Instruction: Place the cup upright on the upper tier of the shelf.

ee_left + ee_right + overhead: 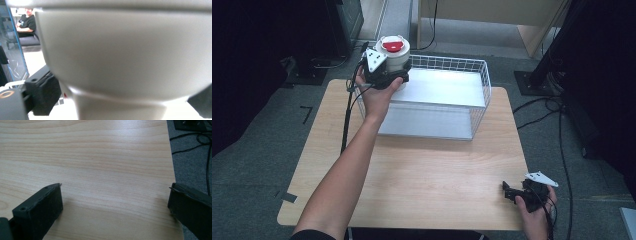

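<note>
High view puts your left gripper [384, 75] at the near-left corner of the white wire basket [479, 82], its jaws clamped across the side of a white canister [394, 60] with a red lid piece on top. You hold that canister upright, its long axis vertical, over the basket's left rim rather than down on the pale floor inside; whether its base touches the wire I cannot tell. Left gripper view presses right up to the canister [125, 57]: the wide white body narrows to a slimmer part below, and a black jaw edge sits on either side of it, so the grip runs across the body, not along it. What matters for your next move is that the basket's open interior lies to the right of, beyond and below the canister, so you would carry it inward over the rim and then lower it straight, keeping it vertical.

Your right gripper [512, 192] rests well apart, at the near-right corner of the wooden table [422, 170], and is much farther from the canister than your left. Right gripper view shows its jaws spread wide with nothing between them, just bare wood grain [100, 165] and the table edge, with grey carpet and loose black cables [200, 147] beyond
</note>
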### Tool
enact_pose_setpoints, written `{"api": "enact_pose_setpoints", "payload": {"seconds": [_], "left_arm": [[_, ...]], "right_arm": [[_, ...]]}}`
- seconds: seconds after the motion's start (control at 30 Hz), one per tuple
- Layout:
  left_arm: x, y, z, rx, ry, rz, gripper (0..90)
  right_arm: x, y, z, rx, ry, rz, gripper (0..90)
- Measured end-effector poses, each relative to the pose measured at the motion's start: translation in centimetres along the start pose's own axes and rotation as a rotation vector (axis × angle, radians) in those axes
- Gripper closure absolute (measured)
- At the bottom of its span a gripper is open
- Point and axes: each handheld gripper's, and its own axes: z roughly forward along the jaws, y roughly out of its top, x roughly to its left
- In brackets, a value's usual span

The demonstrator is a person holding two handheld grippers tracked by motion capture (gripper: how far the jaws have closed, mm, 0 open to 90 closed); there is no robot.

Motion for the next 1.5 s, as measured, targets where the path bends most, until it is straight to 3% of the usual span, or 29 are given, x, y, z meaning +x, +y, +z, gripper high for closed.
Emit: {"api": "enact_pose_setpoints", "payload": {"seconds": [0.8,1.2,1.5], "left_arm": [[0.3,-1.2,-3.2,-0.017,0.003,0.010,2.5],[0.6,-2.1,-5.9,-0.036,-0.005,0.007,2.5],[0.3,-2.8,-8.2,-0.051,-0.010,0.039,2.5]], "right_arm": [[0.0,0.0,0.0,0.000,0.000,0.000,0.0],[0.0,0.0,0.0,0.000,0.000,0.000,0.0],[0.0,0.0,0.0,0.000,0.000,0.000,0.0]]}}
